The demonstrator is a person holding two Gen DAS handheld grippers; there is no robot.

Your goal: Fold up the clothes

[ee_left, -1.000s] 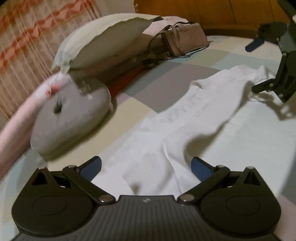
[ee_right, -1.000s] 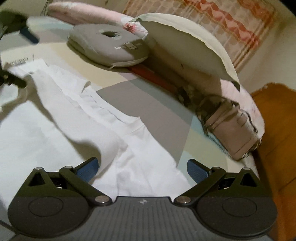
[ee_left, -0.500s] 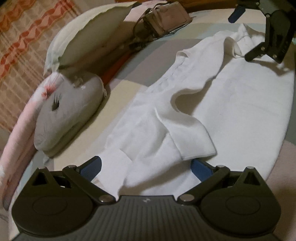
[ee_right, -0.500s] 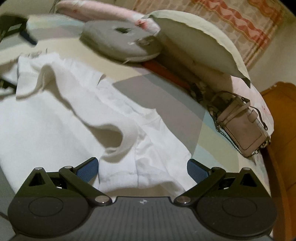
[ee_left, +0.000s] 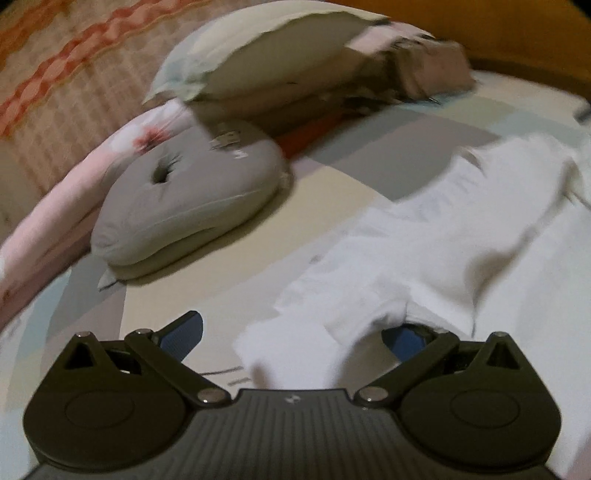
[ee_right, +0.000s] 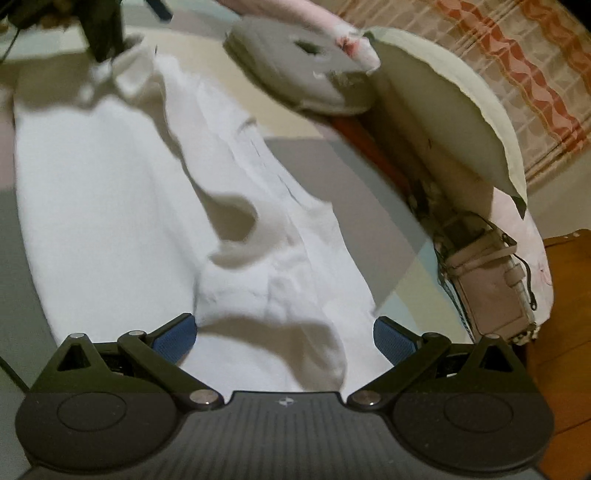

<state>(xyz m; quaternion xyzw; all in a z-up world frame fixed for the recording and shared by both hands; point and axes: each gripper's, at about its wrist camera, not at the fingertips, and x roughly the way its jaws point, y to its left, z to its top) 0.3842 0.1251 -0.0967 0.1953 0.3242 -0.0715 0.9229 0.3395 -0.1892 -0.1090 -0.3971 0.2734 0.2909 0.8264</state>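
Note:
A white garment [ee_left: 436, 236] lies on the patchwork bed sheet [ee_left: 229, 280], with one long side folded over onto itself. My left gripper [ee_left: 293, 338] is open, low over the garment's near corner; cloth covers part of its right fingertip. In the right wrist view the same garment [ee_right: 110, 221] stretches away from me, with a raised loop of cloth [ee_right: 240, 221] in the fold. My right gripper [ee_right: 284, 338] is open, and the garment's end lies loosely between its blue pads. The left gripper [ee_right: 103, 33] appears blurred at the far end of the cloth.
A grey round cushion [ee_left: 192, 199] lies left of the garment, with a cream pillow [ee_left: 273, 55] and a pink bolster [ee_left: 74, 188] behind it. A beige handbag [ee_right: 495, 284] rests by the bed's right edge, beside a wooden headboard [ee_right: 569, 295]. A patterned curtain [ee_left: 55, 74] hangs behind.
Both grippers carried the garment's long side over and laid it down as a fold. They have since dropped lower; the left view has swung left towards the cushion and is blurred.

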